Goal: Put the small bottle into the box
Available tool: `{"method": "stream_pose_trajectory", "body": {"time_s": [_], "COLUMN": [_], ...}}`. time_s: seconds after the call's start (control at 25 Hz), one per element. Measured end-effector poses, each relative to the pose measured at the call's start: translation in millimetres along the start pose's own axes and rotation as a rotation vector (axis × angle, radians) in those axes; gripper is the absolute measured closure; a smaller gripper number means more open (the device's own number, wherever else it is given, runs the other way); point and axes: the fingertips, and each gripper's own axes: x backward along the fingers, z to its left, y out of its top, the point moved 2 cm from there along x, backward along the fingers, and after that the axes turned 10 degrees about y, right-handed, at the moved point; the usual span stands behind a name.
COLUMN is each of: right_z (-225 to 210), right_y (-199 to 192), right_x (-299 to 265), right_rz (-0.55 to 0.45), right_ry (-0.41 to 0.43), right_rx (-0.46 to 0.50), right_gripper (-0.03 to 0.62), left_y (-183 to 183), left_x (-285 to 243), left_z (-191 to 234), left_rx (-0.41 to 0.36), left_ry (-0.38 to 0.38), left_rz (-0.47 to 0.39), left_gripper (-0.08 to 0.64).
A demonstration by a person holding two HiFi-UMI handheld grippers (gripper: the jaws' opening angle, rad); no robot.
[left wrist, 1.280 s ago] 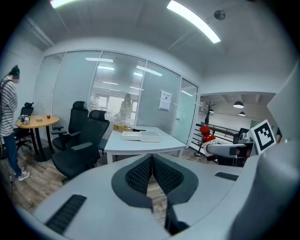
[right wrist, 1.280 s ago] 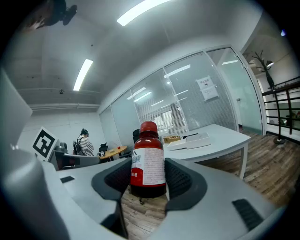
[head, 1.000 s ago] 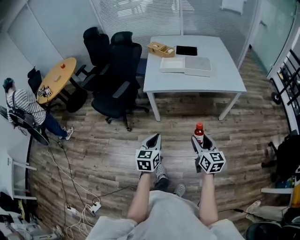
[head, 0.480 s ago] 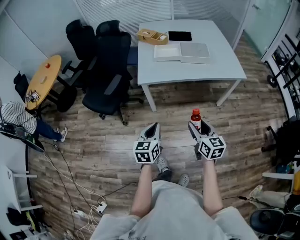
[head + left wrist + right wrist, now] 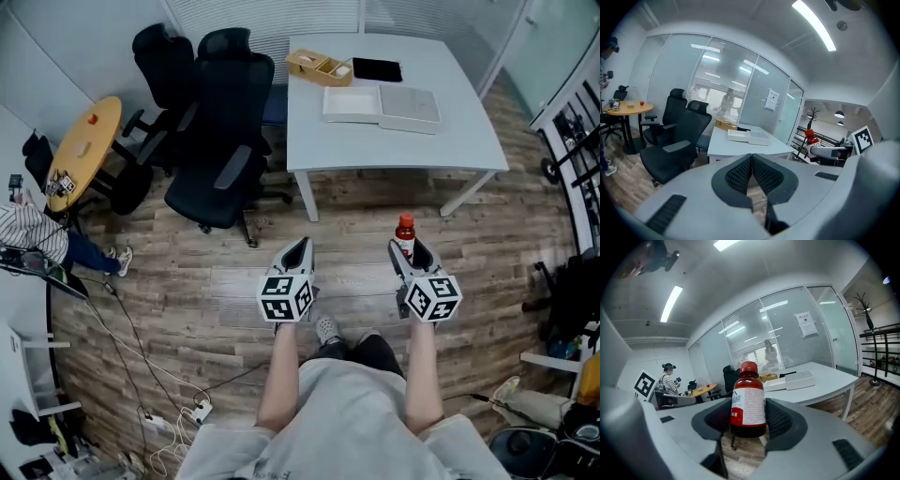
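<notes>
The small bottle [image 5: 748,401] is clamped upright by the right claw [image 5: 408,255] (left claw [image 5: 751,158] closed, empty) — it could be dropped if jolted before the worktop [image 5: 394,145] is reached.

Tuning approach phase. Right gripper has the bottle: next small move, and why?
Probably step forward, carrying the bottle toward the white table. The right gripper is shut on it, upright, but the white box on that table lies well ahead, likely beyond reach.
</notes>
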Motion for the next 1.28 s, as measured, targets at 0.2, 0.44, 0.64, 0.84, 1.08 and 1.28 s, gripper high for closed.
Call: {"method": "stream_pose_trajectory", "body": {"time_s": [0.2,0.44,0.64,0.84,1.08,1.28], "right_z": [-14.0,-47.9,-74.1,-111.4,-158.0,-189.8], "right_y": [3.1,15.2,33.5,57.1,79.3,82.2], "right_x": [-11.3,-45.4,-83.3,-117.4,-148.3,-166.2], "right_rz": [-0.005,-0.001,0.010,0.019,0.025,0.039], "right_ry": [-0.008,0.033,0.090,0.133,0.156,0.169], "right_rx": [-0.013,-0.023,-0.009,0.002,-0.016,-0.045], "right_gripper": [0.370,0.369,0.369,0.370,0.370,0.370], "left_y": [-0.8,5.9,19.3,37.6,57.1,69.2], "left_x": [-6.0,-33.0,-64.3,-109.1,-156.9,-184.2], "left_z": [10.6,4.0,4.6,-8.2,-24.1,-32.0], "left_rx": [0.007,0.006,0.012,0.013,-0.002,-0.015], "left_ry": [0.027,0.061,0.103,0.134,0.153,0.177], "left_rz": [0.012,0.017,0.013,0.012,0.046,0.064], "left_gripper": [0.531,0.531,0.531,0.531,0.531,0.531]}}
